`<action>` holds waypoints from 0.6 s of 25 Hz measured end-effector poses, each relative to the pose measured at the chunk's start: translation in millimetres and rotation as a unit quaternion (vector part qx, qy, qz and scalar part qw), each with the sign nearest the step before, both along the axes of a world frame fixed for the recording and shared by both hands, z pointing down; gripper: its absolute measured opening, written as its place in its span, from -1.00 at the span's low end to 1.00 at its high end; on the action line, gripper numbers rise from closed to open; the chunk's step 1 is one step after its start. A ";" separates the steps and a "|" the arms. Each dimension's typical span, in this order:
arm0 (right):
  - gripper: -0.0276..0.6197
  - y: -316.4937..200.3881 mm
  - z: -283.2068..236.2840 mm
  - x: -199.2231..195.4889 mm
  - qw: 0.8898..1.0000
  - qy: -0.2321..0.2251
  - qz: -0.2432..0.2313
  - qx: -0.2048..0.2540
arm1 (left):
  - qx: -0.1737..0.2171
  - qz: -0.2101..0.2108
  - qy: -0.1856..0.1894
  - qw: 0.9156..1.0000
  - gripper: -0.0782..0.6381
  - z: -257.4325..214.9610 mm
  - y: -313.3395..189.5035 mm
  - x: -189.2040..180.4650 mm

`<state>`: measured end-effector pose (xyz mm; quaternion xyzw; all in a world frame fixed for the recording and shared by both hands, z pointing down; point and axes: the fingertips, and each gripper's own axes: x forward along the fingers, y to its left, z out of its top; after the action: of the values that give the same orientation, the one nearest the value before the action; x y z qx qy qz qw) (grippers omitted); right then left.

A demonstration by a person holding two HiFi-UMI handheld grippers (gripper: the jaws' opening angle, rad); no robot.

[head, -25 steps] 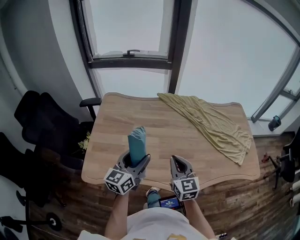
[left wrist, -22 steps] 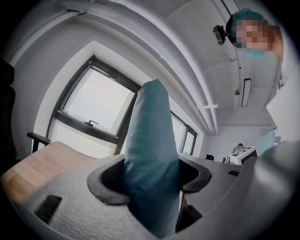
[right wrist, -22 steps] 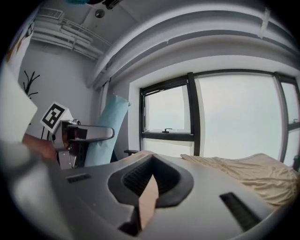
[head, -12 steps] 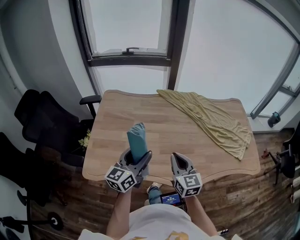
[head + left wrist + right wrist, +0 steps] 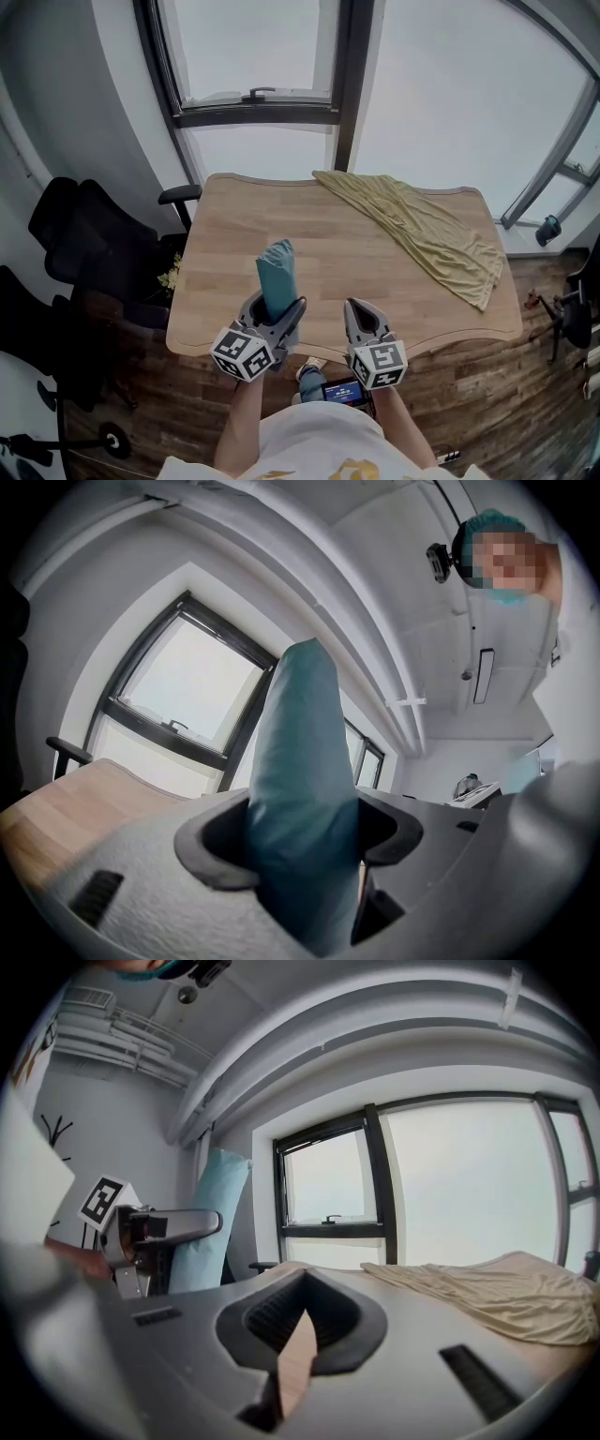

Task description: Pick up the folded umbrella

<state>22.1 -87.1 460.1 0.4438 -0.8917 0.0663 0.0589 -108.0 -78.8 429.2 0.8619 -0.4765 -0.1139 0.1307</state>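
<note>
The folded umbrella (image 5: pixel 277 275) is a teal, sleeve-like bundle standing upright above the near edge of the wooden table (image 5: pixel 328 246). My left gripper (image 5: pixel 275 321) is shut on its lower part. In the left gripper view the umbrella (image 5: pixel 302 780) fills the space between the jaws and rises past them. My right gripper (image 5: pixel 362 324) hovers just right of the left one, with its jaws together and nothing held. The right gripper view shows only a thin sliver of table between the jaws of that gripper (image 5: pixel 300 1333). In that view the umbrella (image 5: pixel 214 1227) and the left gripper (image 5: pixel 159 1232) are at the left.
A crumpled yellow-green cloth (image 5: pixel 424 234) lies across the table's far right part, also visible as the cloth (image 5: pixel 492 1293) in the right gripper view. A black office chair (image 5: pixel 82 246) stands left of the table. Large windows rise behind it. The floor is wood.
</note>
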 end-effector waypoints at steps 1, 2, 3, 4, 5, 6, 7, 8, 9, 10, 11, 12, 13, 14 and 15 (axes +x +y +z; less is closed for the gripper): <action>-0.89 -0.5 0.3 -0.1 1.000 0.000 0.002 0.000 | 0.001 0.001 -0.002 1.000 0.05 -0.2 0.1 0.1; -0.89 -0.9 0.6 -0.6 1.000 0.000 0.003 -0.001 | 0.002 0.003 -0.002 1.000 0.05 -0.3 0.2 0.0; -0.89 -1.1 1.0 -1.3 1.000 0.000 0.003 -0.001 | 0.003 0.005 -0.002 1.000 0.05 -0.4 0.5 -0.2; -0.89 -1.2 1.5 -1.9 1.000 0.000 0.004 -0.001 | 0.004 0.006 -0.002 1.000 0.05 -0.5 0.7 -0.3; -0.89 -1.2 1.9 -2.2 1.000 0.000 0.004 -0.002 | 0.005 0.007 -0.002 1.000 0.05 -0.9 0.8 -0.2; -0.89 -1.4 2.5 -2.3 1.000 0.001 0.004 -0.003 | 0.006 0.009 -0.001 1.000 0.05 -1.2 0.7 -0.2; -0.89 -1.7 3.3 -2.5 1.000 0.002 0.004 -0.004 | 0.007 0.009 -0.002 1.000 0.05 -1.4 0.4 -0.2; -0.89 -2.1 4.0 -2.6 1.000 0.003 0.004 -0.005 | 0.006 0.010 -0.002 1.000 0.05 -1.1 0.0 -0.3; -0.89 -2.4 4.6 -2.4 1.000 0.003 0.005 -0.006 | 0.006 0.010 -0.002 1.000 0.05 -0.6 -0.4 -0.4; -0.89 -2.9 4.9 -1.7 1.000 0.003 0.006 -0.007 | 0.005 0.010 -0.002 1.000 0.05 0.0 -0.9 -0.3; -0.89 -3.6 5.2 -0.8 1.000 0.003 0.008 -0.008 | 0.003 0.010 -0.002 1.000 0.05 0.5 -1.4 -0.2; -0.89 -4.4 5.4 -0.1 1.000 0.003 0.009 -0.009 | 0.002 0.011 -0.001 1.000 0.05 1.1 -1.8 -0.4; -0.89 -5.5 5.5 0.5 1.000 0.002 0.011 -0.010 | 0.001 0.011 -0.001 1.000 0.05 1.9 -2.2 -0.8; -0.89 -6.6 5.6 1.1 1.000 -0.001 0.012 -0.011 | 0.000 0.011 -0.003 1.000 0.05 3.0 -2.5 -1.3; -0.89 -7.8 5.6 1.6 1.000 -0.005 0.014 -0.014 | -0.001 0.011 -0.007 1.000 0.05 4.3 -2.8 -1.6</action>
<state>23.6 -95.0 465.7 0.4553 -0.8846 0.0814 0.0597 -109.7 -81.6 433.5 0.8677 -0.4680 -0.1060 0.1295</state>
